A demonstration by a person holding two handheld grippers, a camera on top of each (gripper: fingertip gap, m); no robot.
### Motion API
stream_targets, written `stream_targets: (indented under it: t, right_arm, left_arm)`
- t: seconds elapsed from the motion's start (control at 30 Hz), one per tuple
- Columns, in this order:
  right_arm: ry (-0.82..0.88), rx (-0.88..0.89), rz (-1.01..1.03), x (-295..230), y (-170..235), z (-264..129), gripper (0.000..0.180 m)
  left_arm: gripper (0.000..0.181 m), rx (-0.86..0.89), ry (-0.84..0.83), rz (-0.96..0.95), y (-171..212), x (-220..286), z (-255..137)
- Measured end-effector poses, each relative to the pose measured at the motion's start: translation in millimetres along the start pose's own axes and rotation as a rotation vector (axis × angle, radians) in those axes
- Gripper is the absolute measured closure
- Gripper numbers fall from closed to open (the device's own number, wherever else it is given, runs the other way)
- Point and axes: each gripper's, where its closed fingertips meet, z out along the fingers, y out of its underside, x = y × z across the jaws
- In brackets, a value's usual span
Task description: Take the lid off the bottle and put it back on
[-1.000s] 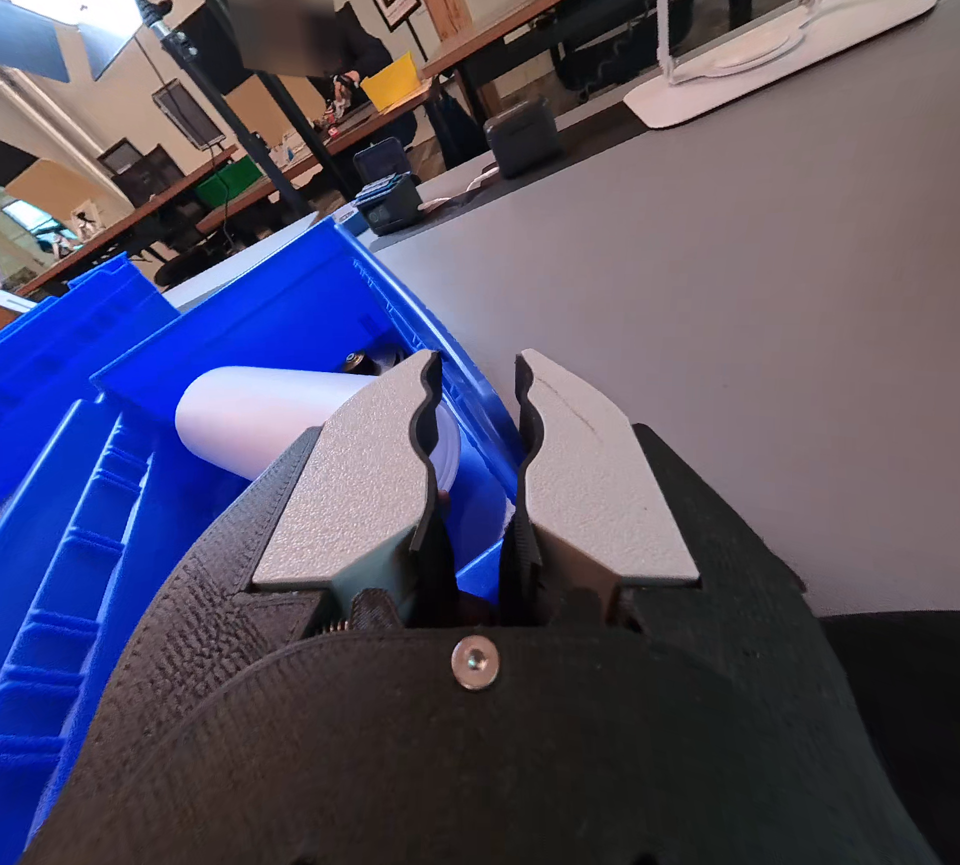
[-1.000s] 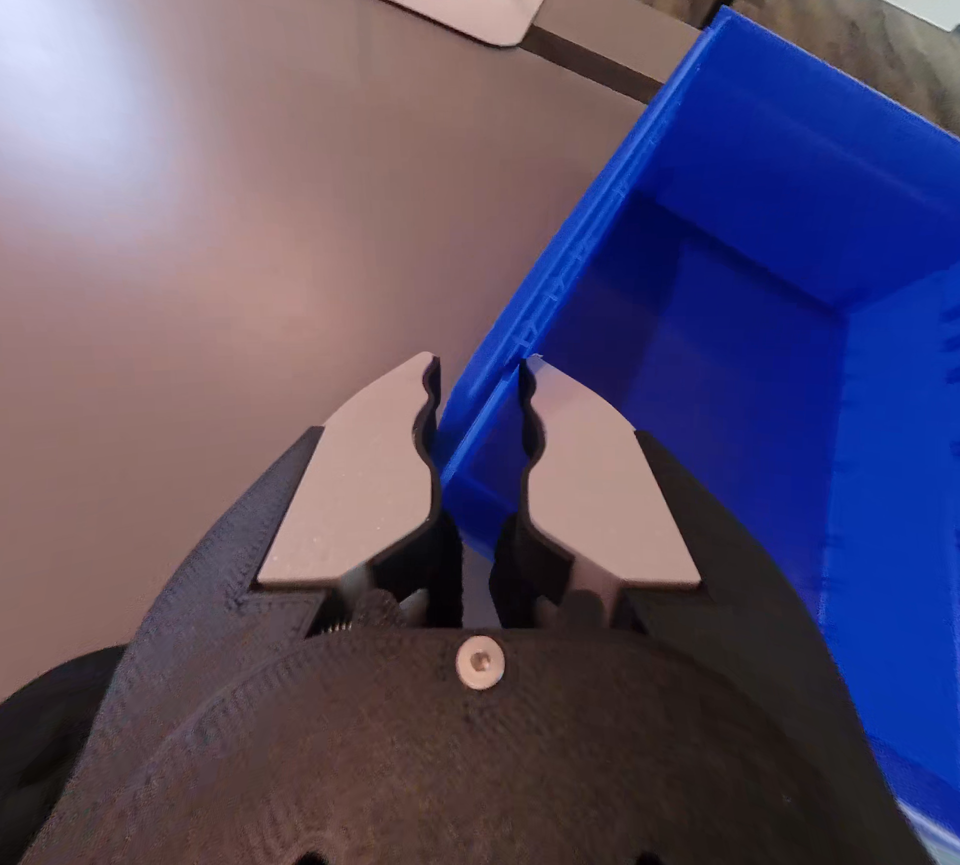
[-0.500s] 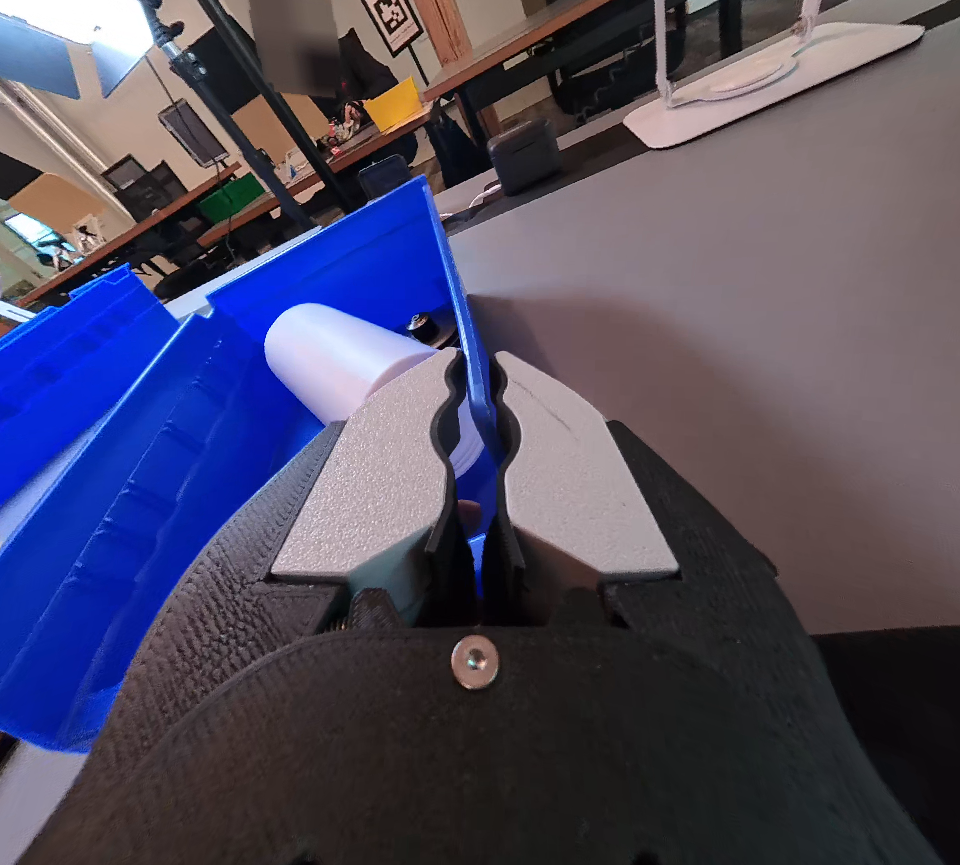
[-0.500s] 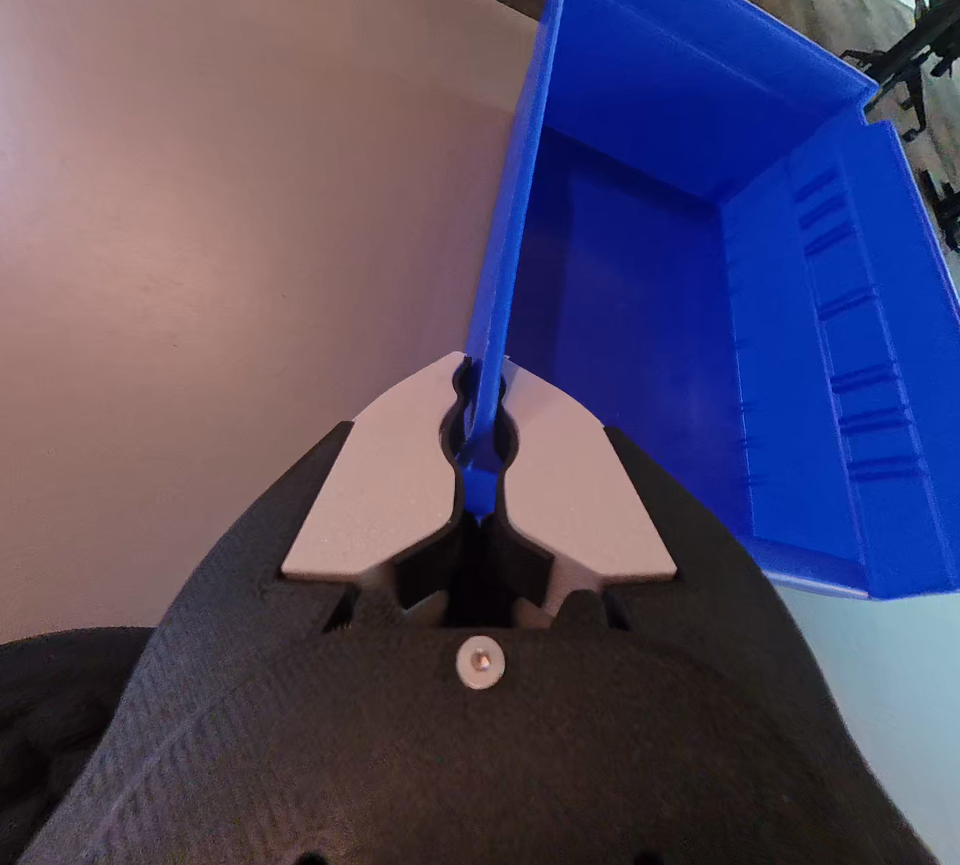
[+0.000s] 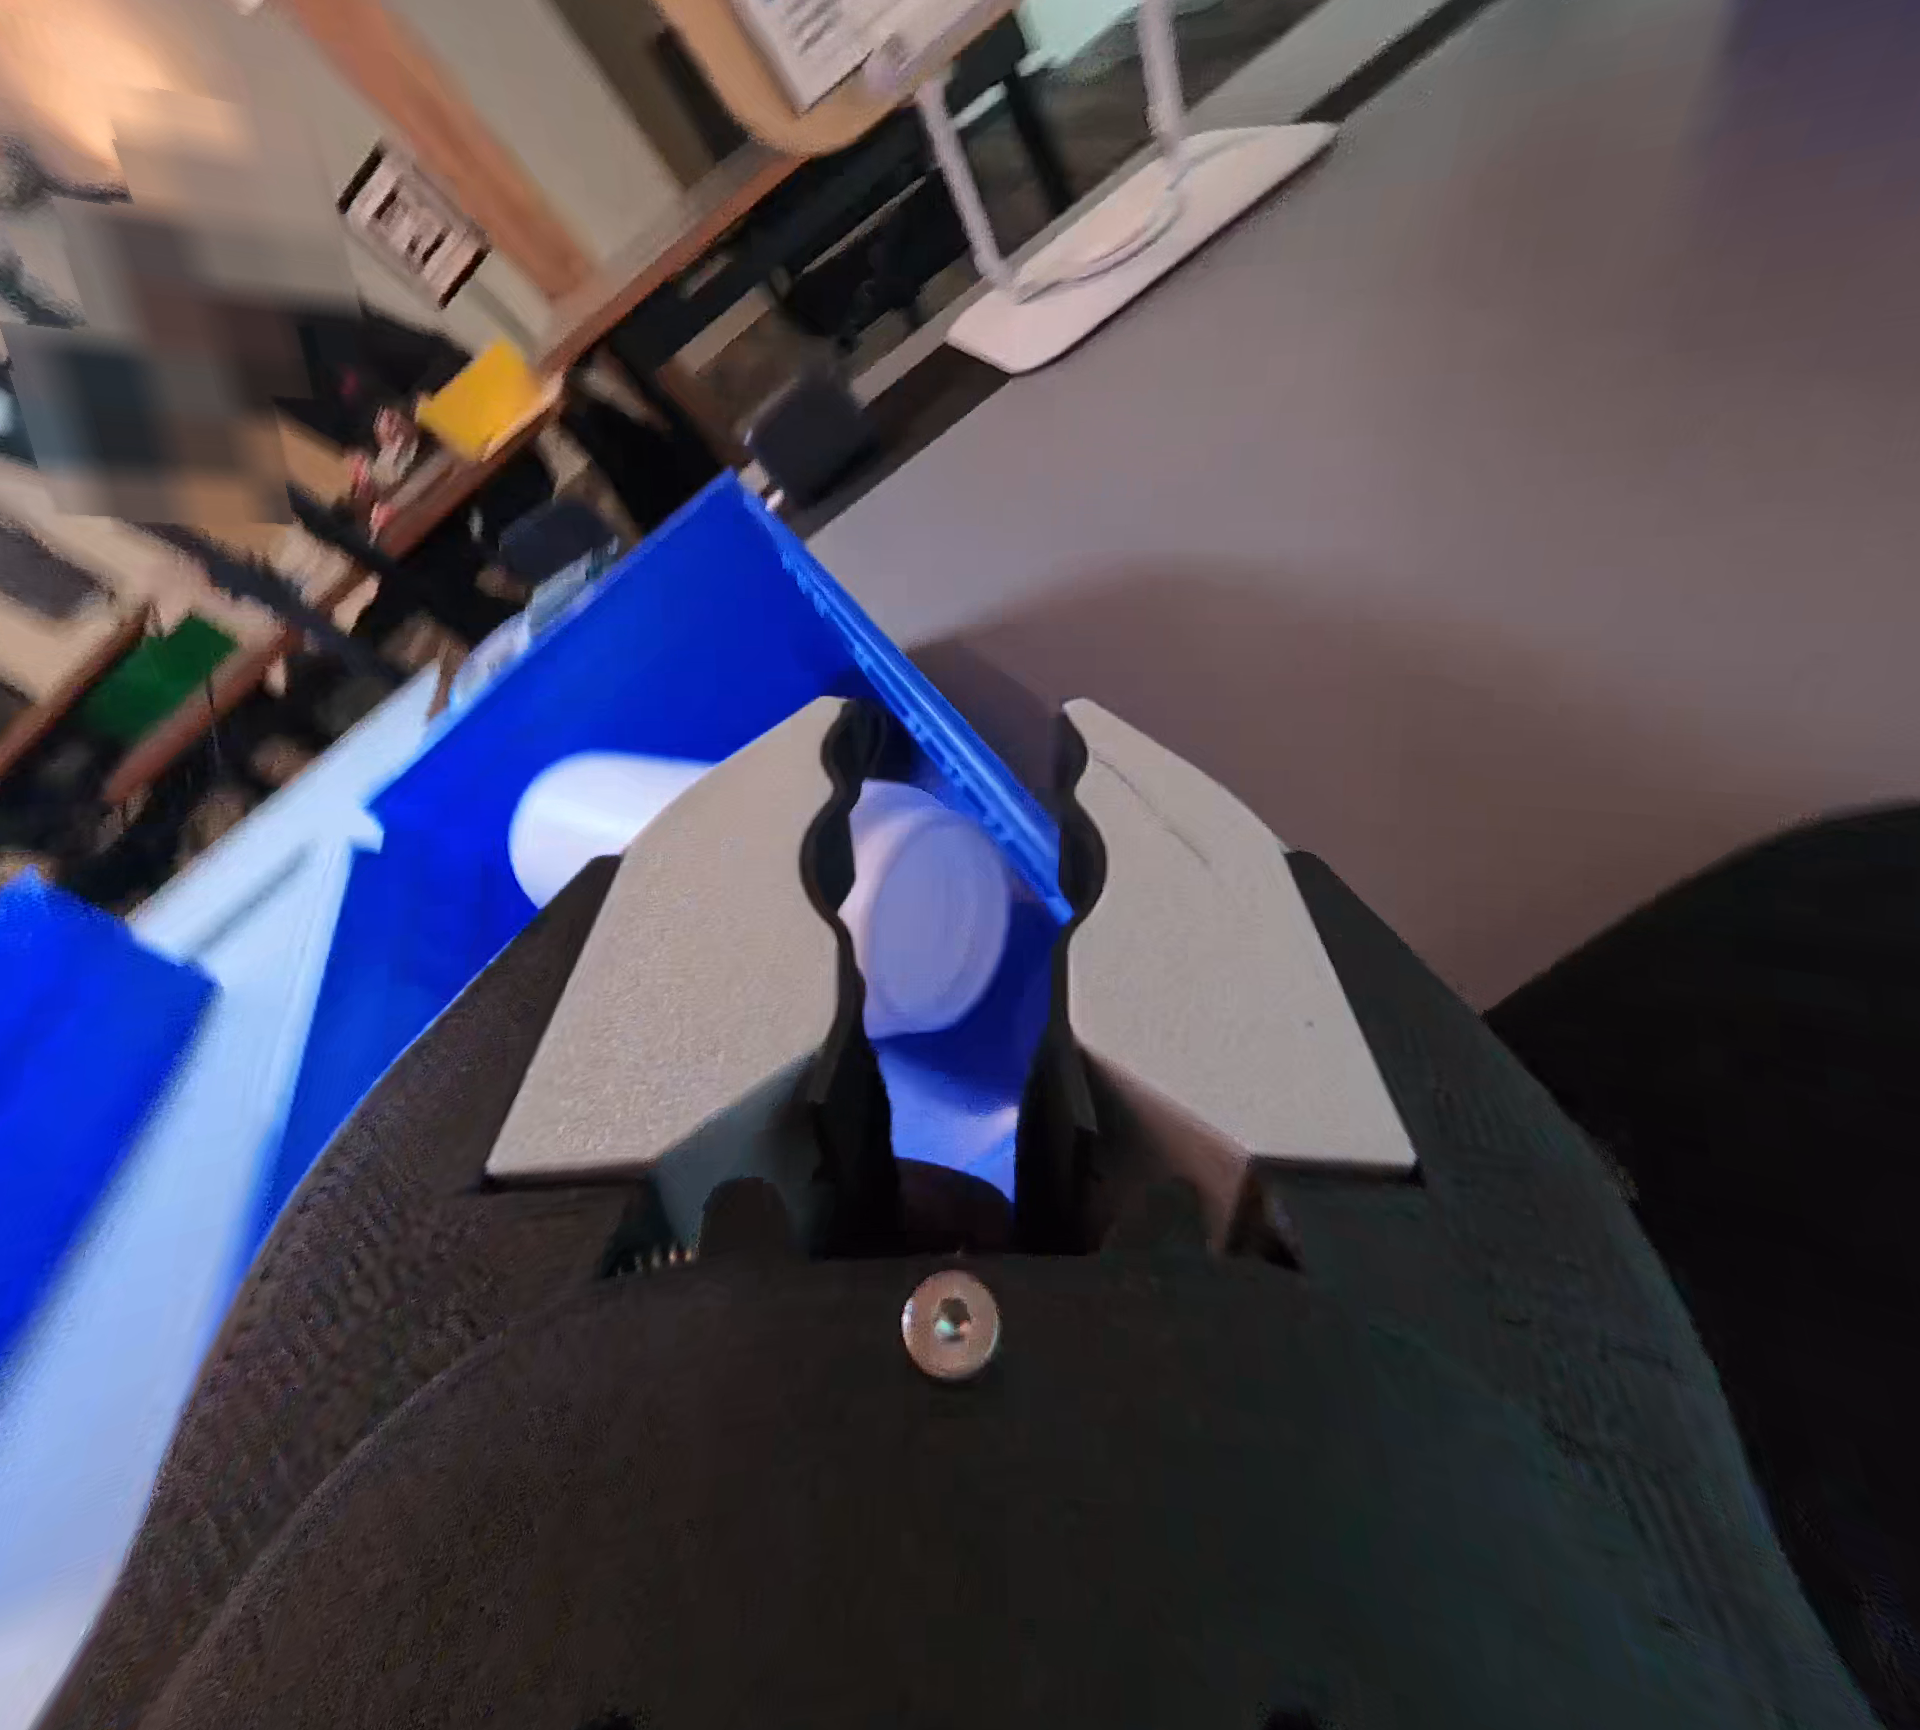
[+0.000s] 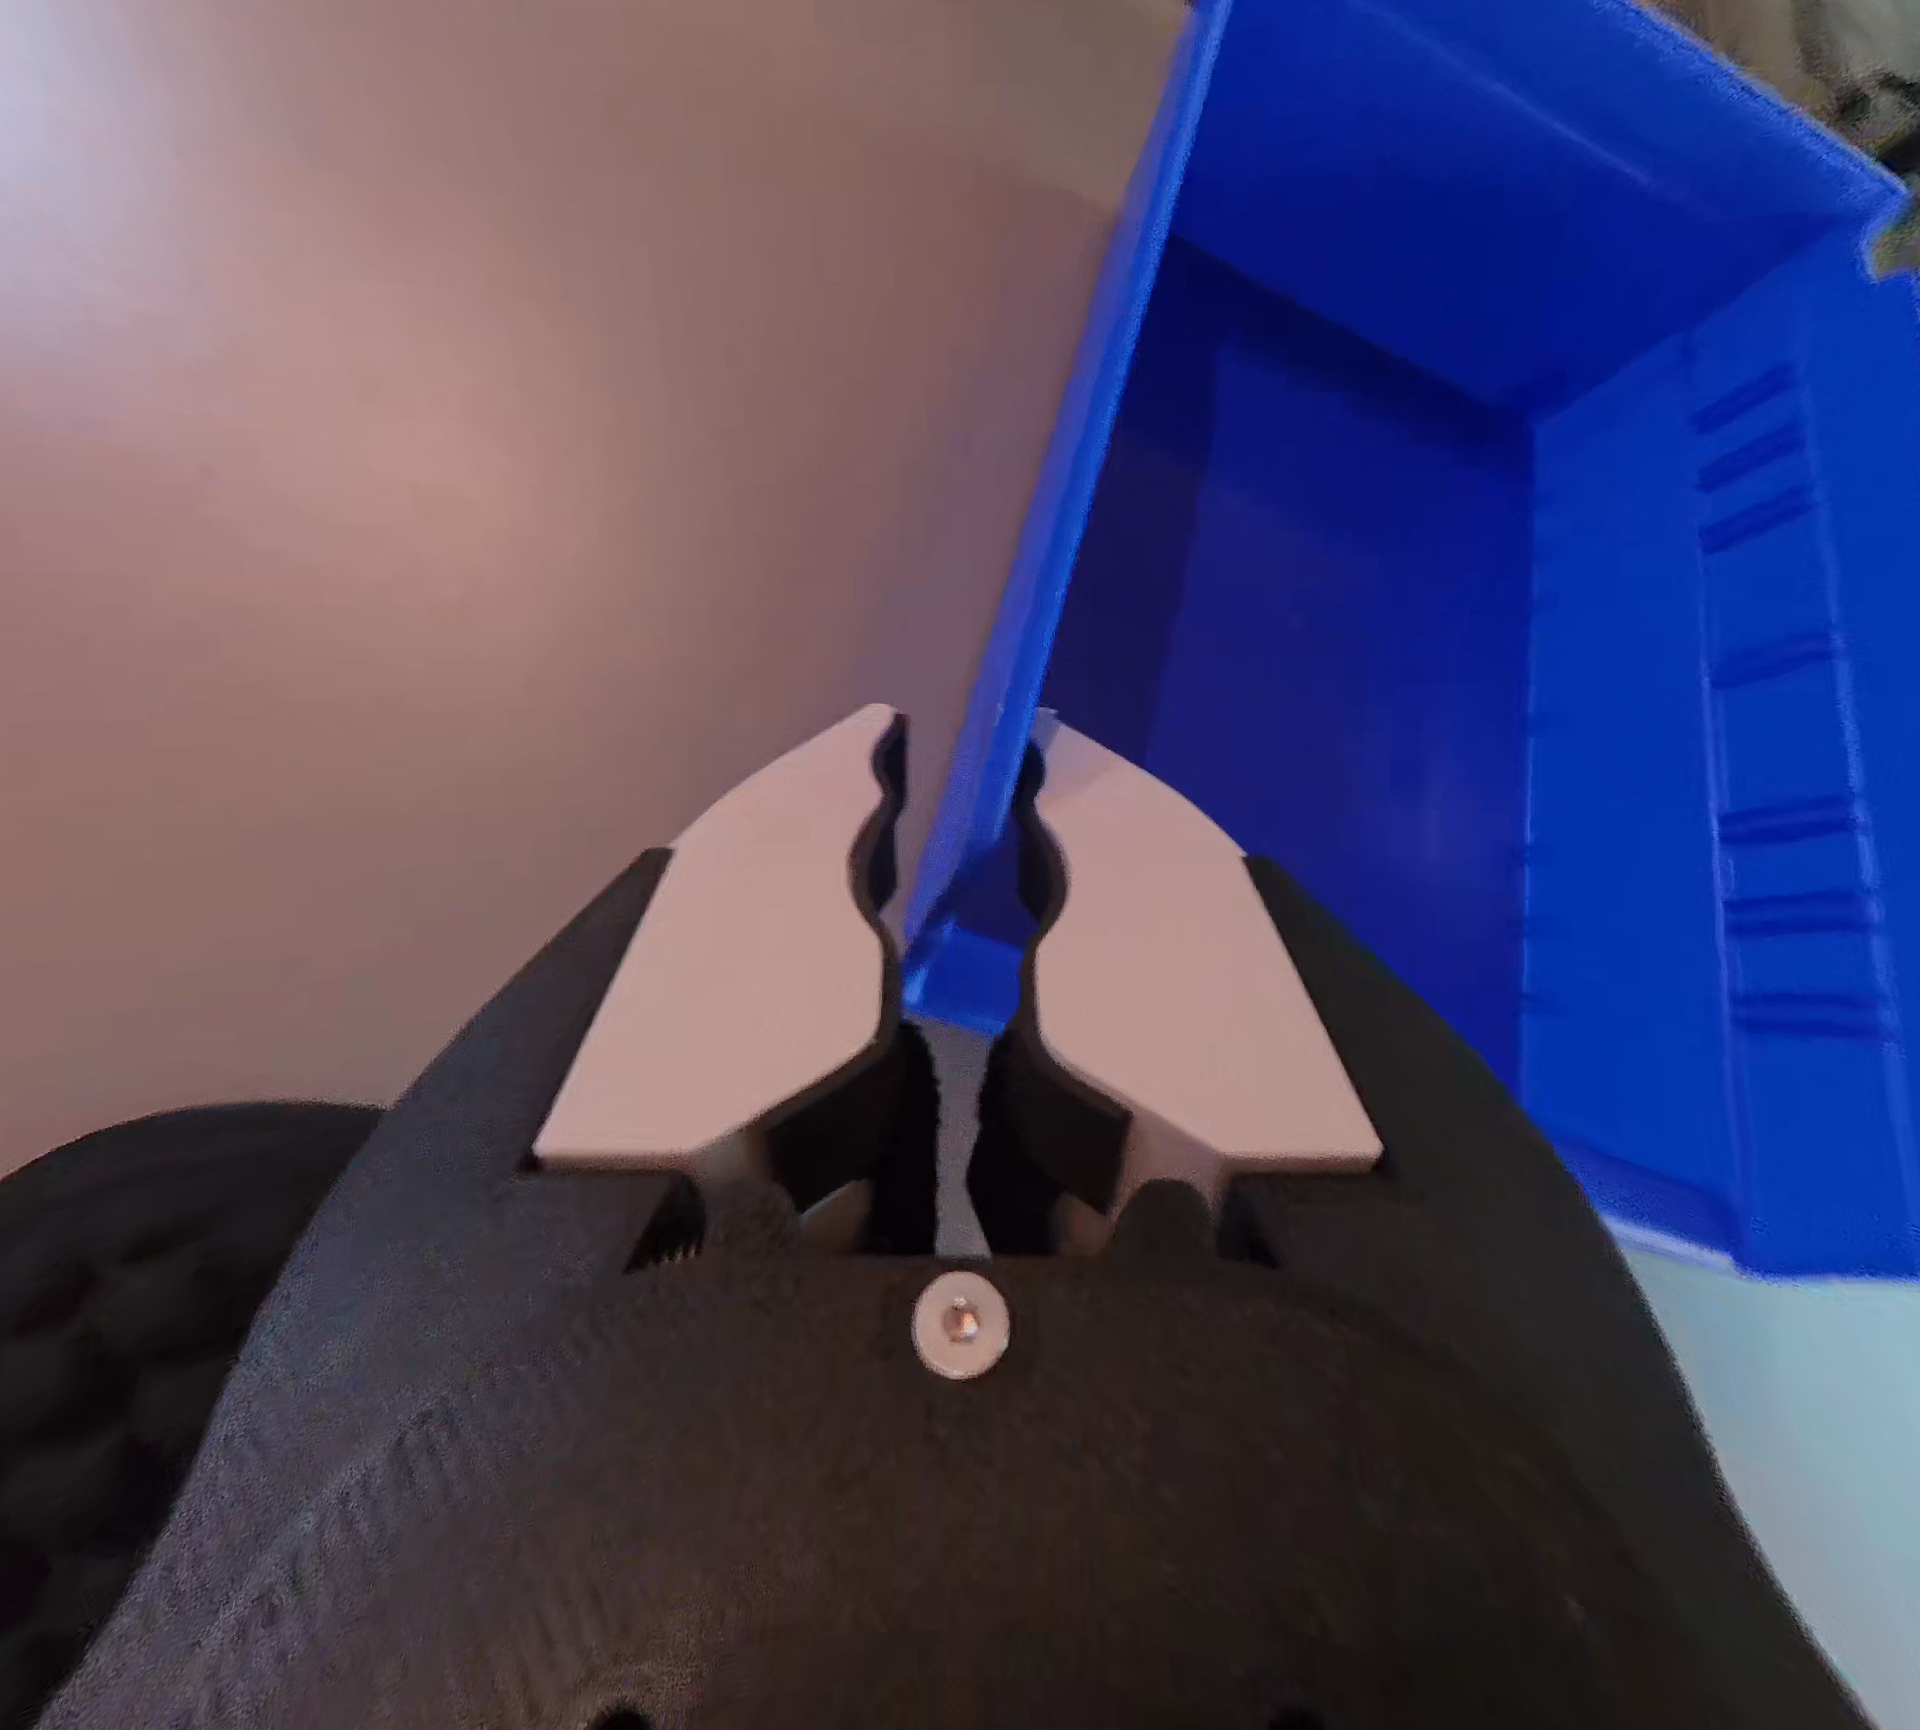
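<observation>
Left claw (image 5: 951, 823) gaping, straddling blue plastic bin (image 5: 644, 693) wall | white cylindrical bottle (image 5: 914, 922) lying inside at 12 o'clock | right claw (image 6: 961, 807) gaping around second blue plastic bin (image 6: 1340, 537) wall, gripping nothing

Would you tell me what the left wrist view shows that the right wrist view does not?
Only the left wrist view shows the white bottle lying on its side inside a blue bin, plus a white stand on the table and a blurred room behind. Only the right wrist view shows a blue bin with nothing visible inside. Both share the grey table and an open gripper straddling a bin wall: the left gripper and the right gripper.
</observation>
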Motion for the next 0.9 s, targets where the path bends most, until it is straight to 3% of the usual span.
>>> stream_targets:
  t: [0.17, 0.27, 0.37, 0.43, 0.57, 0.87, 0.9]
  right_arm:
    - [-0.163, 0.160, -0.026, -11, -27, -26, 0.127]
    - [-0.185, 0.253, -0.029, -11, -40, -40, 0.123]
    - [-0.196, 0.301, -0.033, -10, -45, -46, 0.124]
    - [-0.193, 0.316, -0.028, -8, -46, -47, 0.124]
    - [-0.138, 0.339, -0.014, 4, -49, -49, 0.125]
    - [-0.039, 0.336, -0.019, 11, -52, -46, 0.128]
    - [-0.042, 0.333, -0.018, 10, -52, -44, 0.128]
  left_arm:
    - [0.103, -0.088, 0.404, 0.463, -19, -34, -22]
    - [0.092, -0.156, 0.618, 0.645, -13, -50, -6]
    - [0.076, -0.358, 0.778, 0.927, 28, -64, 19]
    - [0.075, -0.425, 0.862, 1.111, 49, -68, 34]
    - [0.079, -0.367, 0.966, 1.361, 62, -66, 62]
    - [0.085, -0.473, 1.305, 1.519, 125, -51, 62]
    - [0.078, -0.494, 1.320, 1.558, 136, -51, 61]
